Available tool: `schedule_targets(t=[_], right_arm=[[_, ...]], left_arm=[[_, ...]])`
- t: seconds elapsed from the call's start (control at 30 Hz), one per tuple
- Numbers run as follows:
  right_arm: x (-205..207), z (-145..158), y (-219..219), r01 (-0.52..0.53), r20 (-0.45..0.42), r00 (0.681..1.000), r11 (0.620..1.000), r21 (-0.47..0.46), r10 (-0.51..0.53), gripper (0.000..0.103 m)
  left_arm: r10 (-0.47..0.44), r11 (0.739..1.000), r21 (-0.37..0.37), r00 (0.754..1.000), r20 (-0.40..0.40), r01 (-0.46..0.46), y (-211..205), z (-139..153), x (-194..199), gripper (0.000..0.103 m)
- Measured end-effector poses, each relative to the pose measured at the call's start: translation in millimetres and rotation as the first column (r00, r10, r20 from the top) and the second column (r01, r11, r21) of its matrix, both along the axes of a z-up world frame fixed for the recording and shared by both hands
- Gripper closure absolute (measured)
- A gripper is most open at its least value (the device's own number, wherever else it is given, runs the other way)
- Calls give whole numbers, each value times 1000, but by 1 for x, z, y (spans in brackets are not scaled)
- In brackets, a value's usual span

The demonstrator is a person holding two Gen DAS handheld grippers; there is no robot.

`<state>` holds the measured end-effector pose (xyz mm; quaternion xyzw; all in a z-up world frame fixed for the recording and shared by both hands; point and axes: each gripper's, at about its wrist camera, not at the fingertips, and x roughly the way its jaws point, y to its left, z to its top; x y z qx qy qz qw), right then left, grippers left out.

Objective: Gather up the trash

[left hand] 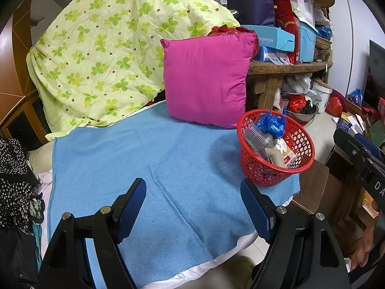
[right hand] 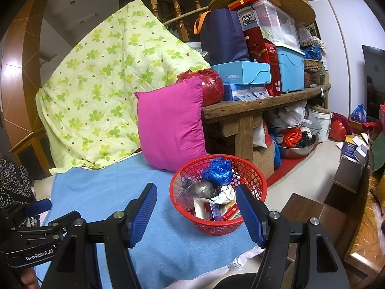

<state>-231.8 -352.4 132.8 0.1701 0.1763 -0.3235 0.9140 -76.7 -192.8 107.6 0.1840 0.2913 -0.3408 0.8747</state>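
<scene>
Left gripper [left hand: 193,207], left wrist view: jaws spread wide, nothing between them, over bare blue towel [left hand: 144,159]. Red basket [left hand: 261,171] sits right of and beyond it, on the towel's right corner near the edge. Inside the basket: blue bag [left hand: 273,122], clear plastic tub [left hand: 258,138], crumpled paper, a carton. Pink pillow [left hand: 204,77] stands upright just behind the basket. No loose trash visible on the towel in this view.

Right wrist view: right gripper [right hand: 196,214] fairly wide apart, empty; its right finger [right hand: 250,216] overlaps the near rim of the basket [right hand: 182,175] in the picture; contact cannot be told. Basket holds blue bag [right hand: 217,171], a grey foil-like ball, white wad, red-and-white cartons. Left gripper's body shows left of the basket, low.

Judgement: collecting looks near finished; the step in hand is likely a last check or taking the basket. If lifting, grip the rim squarely, one finger inside and one outside, and keep it level, as the basket sits by the towel's edge and is piled loosely. The mesh wall may flex.
</scene>
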Motion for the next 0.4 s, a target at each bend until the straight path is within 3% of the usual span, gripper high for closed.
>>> schedule_targets(t=[0.4], right_arm=[[17, -9, -2, -6, -29, 1000, 1000, 0, 6, 32]], left_arm=[[-2, 1000, -19, 1000, 3, 2, 0, -6, 15, 22]])
